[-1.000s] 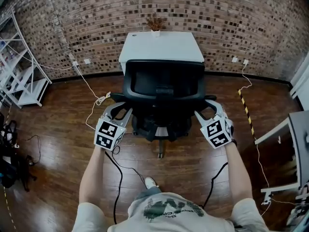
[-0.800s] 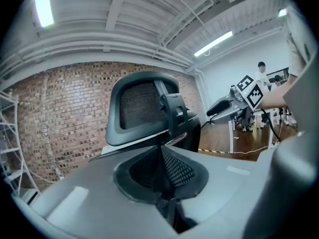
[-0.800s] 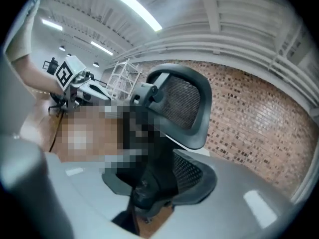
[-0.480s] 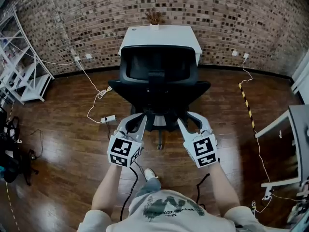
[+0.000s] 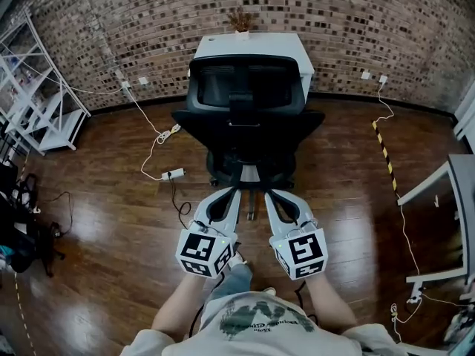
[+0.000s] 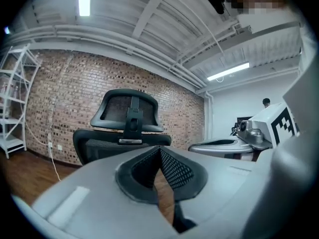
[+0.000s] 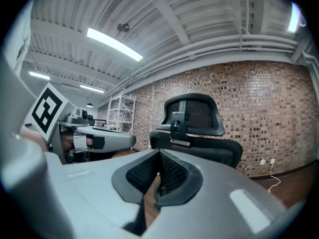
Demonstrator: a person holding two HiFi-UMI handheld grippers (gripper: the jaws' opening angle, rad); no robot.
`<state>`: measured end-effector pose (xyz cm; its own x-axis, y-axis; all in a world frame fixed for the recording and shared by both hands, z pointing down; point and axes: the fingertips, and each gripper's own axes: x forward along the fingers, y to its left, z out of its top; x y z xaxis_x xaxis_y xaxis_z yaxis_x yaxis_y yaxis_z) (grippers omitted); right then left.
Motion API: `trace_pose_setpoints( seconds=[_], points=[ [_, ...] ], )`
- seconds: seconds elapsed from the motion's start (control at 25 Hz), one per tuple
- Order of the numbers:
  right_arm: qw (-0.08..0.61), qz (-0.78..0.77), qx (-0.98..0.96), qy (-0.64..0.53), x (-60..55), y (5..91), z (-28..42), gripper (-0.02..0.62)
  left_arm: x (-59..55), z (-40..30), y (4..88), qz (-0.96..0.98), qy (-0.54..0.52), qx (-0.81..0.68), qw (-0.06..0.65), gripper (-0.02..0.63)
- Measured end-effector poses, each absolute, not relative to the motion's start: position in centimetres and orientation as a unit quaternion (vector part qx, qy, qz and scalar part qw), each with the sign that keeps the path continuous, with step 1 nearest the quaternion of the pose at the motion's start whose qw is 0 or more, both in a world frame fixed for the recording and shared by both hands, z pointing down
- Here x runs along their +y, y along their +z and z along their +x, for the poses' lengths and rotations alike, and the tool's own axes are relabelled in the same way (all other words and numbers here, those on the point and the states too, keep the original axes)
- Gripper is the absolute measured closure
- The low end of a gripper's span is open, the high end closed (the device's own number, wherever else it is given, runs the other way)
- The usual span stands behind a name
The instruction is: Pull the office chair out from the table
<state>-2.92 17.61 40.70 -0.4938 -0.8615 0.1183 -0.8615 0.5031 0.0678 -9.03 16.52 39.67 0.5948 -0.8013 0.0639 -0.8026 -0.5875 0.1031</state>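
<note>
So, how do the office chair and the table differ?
The office chair is black, with a mesh back; the table is white, with a flat top. The chair stands on the wood floor; the table stands at the brick wall and bears a small plant. Both are centred in the head view.

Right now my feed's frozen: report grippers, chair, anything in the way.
Left gripper and right gripper shut, empty, short of office chair. Chair ungripped, at white table. Power strip on floor to its left.

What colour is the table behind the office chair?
White: the table shows best in the head view.
</note>
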Motion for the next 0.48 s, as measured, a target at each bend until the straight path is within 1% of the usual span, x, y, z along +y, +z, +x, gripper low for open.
trace_pose_setpoints(
  seconds=[0.2, 0.48],
  points=[
    [0.04, 0.494, -0.869, 0.012, 19.2, 40.4, -3.8, 0.594, 18.1, -9.1, 40.1, 0.886, -0.005, -0.458, 0.077, 0.589],
    [0.041, 0.493, -0.869, 0.013, 20.2, 40.6, -3.9, 0.594, 19.1, -8.8, 40.3, 0.888, -0.006, -0.452, 0.085, 0.59]
  ],
)
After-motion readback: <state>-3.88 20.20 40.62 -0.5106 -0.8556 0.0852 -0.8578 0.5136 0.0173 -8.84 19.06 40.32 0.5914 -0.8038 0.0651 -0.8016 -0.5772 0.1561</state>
